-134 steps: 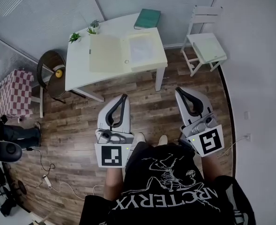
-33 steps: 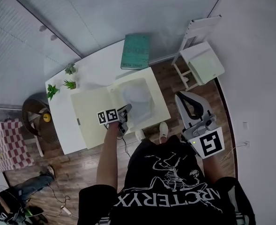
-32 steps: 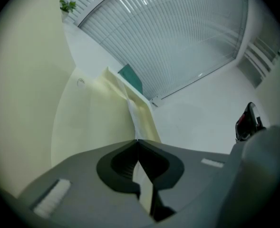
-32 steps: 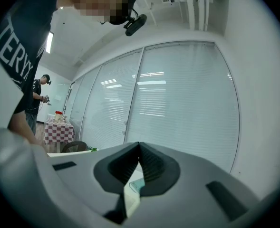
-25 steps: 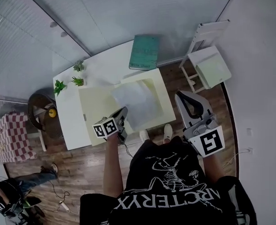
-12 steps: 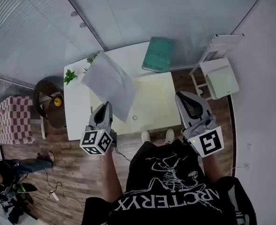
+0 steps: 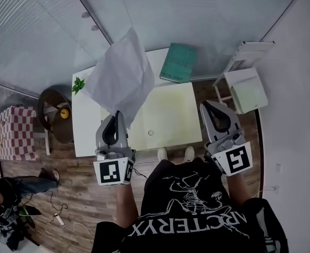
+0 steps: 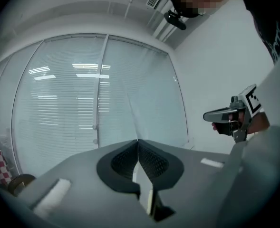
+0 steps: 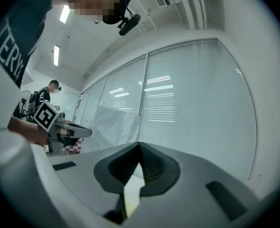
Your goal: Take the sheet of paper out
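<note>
The left gripper (image 7: 116, 115) is pinching the sheet of paper (image 7: 120, 78), which is fanning out above its jaws, clear of the folder (image 7: 168, 115) on the surface (image 7: 86, 125) (removal apparently complete; only set-down remaining); the right gripper (image 7: 210, 107) is idling, jaws together, empty.

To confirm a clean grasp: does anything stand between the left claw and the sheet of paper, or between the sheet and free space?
Nothing visible does. The left claw is shut directly on the lower corner of the sheet of paper, which hangs in the air above the open folder.
</note>
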Tool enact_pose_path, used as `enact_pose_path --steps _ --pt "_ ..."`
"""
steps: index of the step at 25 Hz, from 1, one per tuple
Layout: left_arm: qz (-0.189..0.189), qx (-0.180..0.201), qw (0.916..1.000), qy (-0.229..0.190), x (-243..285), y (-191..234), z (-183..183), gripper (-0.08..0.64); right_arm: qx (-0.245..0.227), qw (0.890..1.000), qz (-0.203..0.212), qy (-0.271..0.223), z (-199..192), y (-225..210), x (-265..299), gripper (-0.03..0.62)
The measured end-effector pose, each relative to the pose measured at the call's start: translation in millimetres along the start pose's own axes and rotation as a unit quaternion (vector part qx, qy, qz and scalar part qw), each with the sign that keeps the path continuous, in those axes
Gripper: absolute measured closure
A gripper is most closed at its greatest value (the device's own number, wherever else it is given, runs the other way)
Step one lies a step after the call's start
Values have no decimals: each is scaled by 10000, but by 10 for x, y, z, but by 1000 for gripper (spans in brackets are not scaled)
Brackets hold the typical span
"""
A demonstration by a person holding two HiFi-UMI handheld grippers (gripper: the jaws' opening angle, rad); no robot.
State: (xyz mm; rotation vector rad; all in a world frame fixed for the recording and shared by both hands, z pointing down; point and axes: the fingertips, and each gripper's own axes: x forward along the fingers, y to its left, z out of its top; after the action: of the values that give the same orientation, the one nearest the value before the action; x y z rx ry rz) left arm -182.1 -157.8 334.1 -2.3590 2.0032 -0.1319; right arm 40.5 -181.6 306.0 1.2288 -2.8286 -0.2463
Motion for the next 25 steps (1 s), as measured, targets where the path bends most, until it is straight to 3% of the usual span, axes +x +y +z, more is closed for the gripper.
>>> enact_pose_path --steps 5,25 --pt "-132 61 9996 -225 15 -165 135 549 -36 10000 77 -7 31 40 -16 581" --pt "-145 -37 9998 -98 38 -242 82 549 -199 9997 141 9 66 113 8 581"
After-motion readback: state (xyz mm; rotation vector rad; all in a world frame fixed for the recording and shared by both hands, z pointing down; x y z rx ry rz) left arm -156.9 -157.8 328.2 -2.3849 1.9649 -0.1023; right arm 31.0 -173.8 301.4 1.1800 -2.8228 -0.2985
